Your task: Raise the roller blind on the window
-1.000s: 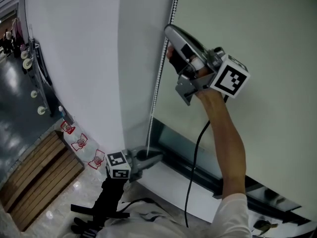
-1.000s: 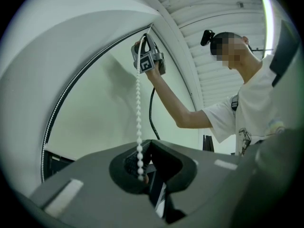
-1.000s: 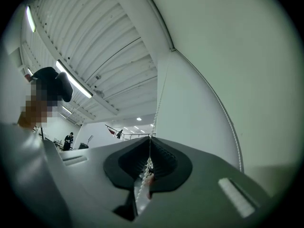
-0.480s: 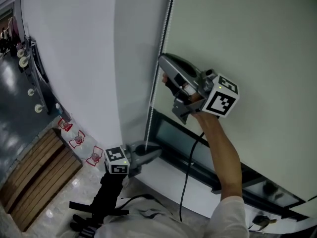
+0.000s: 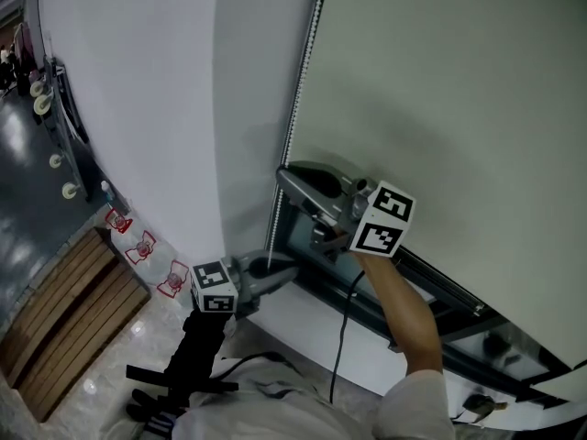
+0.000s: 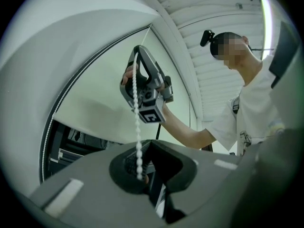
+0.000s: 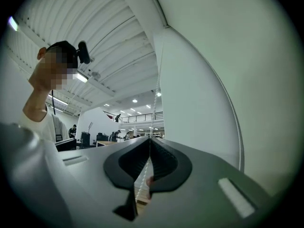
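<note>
Left gripper (image 6: 140,174) and right gripper (image 7: 150,160) both pinch the bead chain (image 5: 295,117); we reckon a crooked yank could slip beads free.

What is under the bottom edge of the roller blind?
Below the roller blind a narrow strip of dark window shows, above a white sill. The rest of the window is covered by the blind.

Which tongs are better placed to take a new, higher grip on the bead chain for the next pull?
Probably the right tongs: shut on the bead chain above the left tongs, they have free chain straight over them. The left tongs, shut lowest on it, would have to pass them.
</note>
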`<state>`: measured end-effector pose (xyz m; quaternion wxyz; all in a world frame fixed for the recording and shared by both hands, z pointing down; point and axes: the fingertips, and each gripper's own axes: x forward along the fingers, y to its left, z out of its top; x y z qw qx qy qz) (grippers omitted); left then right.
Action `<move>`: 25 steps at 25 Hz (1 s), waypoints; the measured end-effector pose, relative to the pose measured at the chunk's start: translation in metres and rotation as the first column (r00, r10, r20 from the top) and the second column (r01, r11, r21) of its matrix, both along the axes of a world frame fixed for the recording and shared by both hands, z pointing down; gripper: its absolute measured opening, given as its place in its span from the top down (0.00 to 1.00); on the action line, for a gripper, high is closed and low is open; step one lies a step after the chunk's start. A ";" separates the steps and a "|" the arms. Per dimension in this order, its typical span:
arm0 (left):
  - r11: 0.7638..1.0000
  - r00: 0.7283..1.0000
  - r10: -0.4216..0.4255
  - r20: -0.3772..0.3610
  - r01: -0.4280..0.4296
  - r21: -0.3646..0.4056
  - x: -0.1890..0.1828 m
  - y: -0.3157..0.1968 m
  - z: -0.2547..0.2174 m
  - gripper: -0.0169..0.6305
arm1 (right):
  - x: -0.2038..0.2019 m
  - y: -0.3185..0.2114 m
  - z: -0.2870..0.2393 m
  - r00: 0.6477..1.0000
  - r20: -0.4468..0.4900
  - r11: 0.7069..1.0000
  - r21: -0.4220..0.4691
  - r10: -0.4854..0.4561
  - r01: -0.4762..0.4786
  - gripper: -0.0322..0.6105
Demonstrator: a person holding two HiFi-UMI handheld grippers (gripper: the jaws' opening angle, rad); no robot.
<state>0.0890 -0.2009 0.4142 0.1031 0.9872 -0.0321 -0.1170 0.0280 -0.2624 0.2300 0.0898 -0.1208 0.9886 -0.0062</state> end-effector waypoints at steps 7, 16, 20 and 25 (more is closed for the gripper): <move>1.000 1.000 -0.016 0.003 0.016 -0.015 -0.004 -0.003 0.003 0.97 | -0.005 0.012 0.085 0.994 -0.107 0.993 -0.114 -0.040 0.028 0.94; 1.000 1.000 -0.017 0.002 0.017 -0.007 -0.005 -0.005 0.001 0.97 | -0.005 0.020 0.114 0.989 -0.119 0.983 -0.172 -0.086 0.065 0.94; 1.000 1.000 -0.014 -0.001 0.014 -0.001 -0.005 -0.004 0.000 0.97 | -0.002 0.017 0.088 0.992 -0.092 0.990 -0.117 -0.087 0.076 0.86; 1.000 1.000 -0.012 -0.003 0.012 0.002 -0.004 -0.003 0.000 0.97 | 0.000 0.003 0.011 0.997 -0.039 0.997 -0.010 -0.072 0.072 0.75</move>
